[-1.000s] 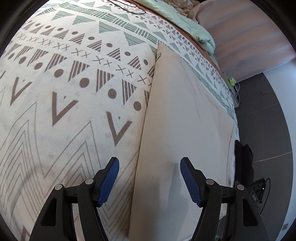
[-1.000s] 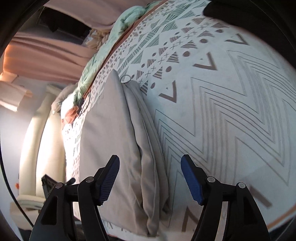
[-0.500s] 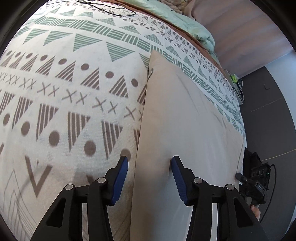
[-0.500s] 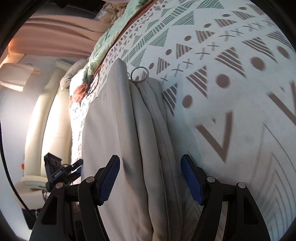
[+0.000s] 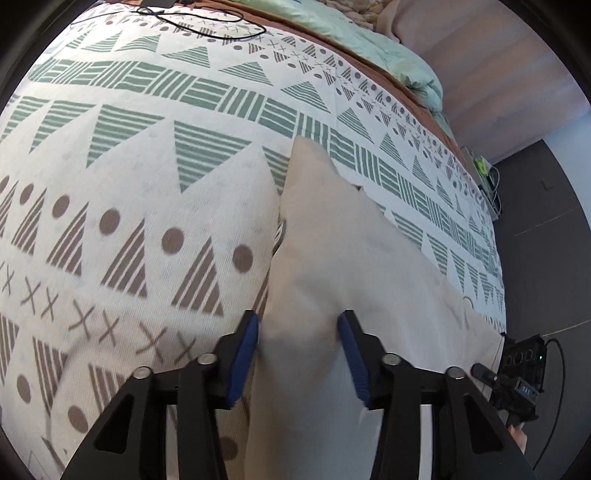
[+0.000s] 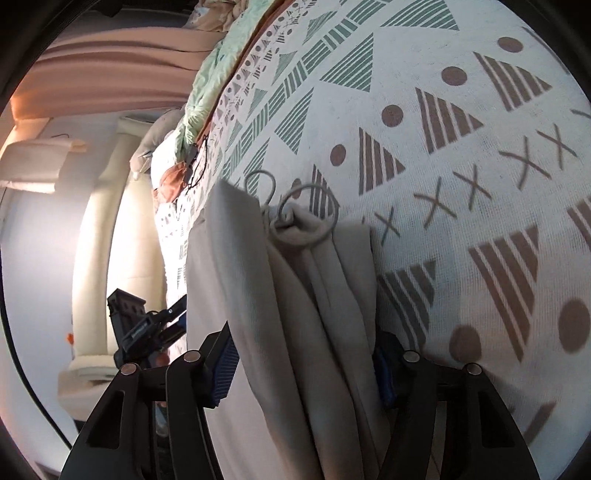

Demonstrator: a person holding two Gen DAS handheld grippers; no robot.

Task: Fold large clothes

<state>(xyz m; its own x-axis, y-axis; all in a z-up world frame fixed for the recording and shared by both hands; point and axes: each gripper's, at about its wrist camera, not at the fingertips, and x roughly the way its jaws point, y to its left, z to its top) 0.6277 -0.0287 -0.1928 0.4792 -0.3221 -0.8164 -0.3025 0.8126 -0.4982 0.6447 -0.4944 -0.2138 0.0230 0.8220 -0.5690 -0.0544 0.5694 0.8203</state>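
Observation:
A large beige garment lies folded lengthwise on a patterned bedspread. My left gripper has closed on the garment's near edge, its blue pads pressing the cloth from both sides. In the right wrist view the same garment shows as several stacked folds with a drawstring loop at the far end. My right gripper straddles the folded bundle with the cloth filling the gap between its pads.
A mint green duvet and a black cable lie at the far side of the bed. Dark floor runs along the right bed edge. The other gripper shows beyond the bed edge, near a cream sofa.
Both grippers moved forward along the garment toward its far end. The left jaws narrowed from wide open onto the cloth edge; the right jaws narrowed around the folded bundle.

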